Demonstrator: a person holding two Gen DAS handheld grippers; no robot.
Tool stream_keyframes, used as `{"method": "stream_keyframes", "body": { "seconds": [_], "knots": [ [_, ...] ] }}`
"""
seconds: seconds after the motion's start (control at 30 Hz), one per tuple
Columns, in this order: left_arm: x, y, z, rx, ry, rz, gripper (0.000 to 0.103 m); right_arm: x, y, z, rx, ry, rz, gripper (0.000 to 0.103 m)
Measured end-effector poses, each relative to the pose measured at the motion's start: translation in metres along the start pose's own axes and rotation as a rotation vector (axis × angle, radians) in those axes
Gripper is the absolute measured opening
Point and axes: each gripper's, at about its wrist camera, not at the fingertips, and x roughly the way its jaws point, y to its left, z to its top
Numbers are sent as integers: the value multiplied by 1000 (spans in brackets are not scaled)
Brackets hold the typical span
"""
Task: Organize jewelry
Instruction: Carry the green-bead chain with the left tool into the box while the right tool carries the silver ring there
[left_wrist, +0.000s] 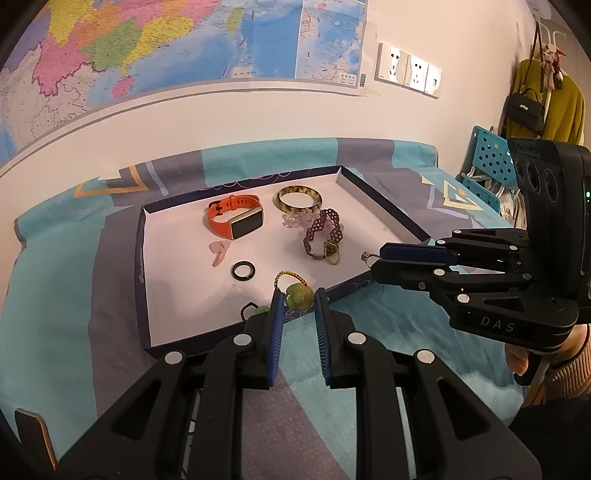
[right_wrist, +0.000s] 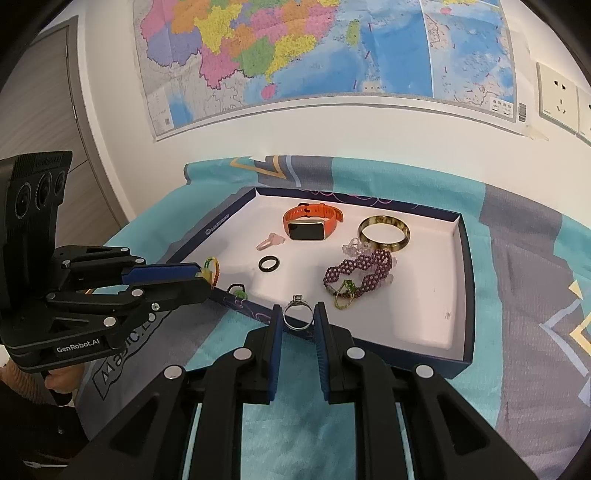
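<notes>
- A green jade pendant (left_wrist: 298, 294) on a braided yellow-green loop is gripped between the narrowly parted pads of the left gripper (left_wrist: 299, 300), over the tray's (right_wrist: 466, 295) near rim.
- A silver stone-set ring (right_wrist: 297, 314) is pinched upright in the right gripper (right_wrist: 298, 318), jaws just as narrow.

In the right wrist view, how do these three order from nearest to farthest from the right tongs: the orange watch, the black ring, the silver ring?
1. Silver ring: between the fingers of the right tongs, at the tray's near edge.
2. Black ring: farther in, slightly left, on the tray floor.
3. Orange watch: farthest, near the tray's back wall.
</notes>
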Motion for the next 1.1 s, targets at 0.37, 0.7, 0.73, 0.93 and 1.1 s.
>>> {"method": "stream_keyframes", "body": {
  "seconds": [0.37,0.7,0.73,0.93,1.1],
  "knots": [
    [3,4,5,-8,-2,9,17,3,-2,6,-4,-1,-4,15],
    [7,9,7,-15,1,17,17,7,-3,10,-9,-1,-10,15],
    [8,9,7,-16,1,19,17,8,-4,11,-11,0,-10,15],
    [14,13,10,-22,9,21,17,12,-4,15,-13,2,-8,15],
    [20,17,11,-33,18,19,17,18,-8,18,-1,6,-4,15]
  ]
}}
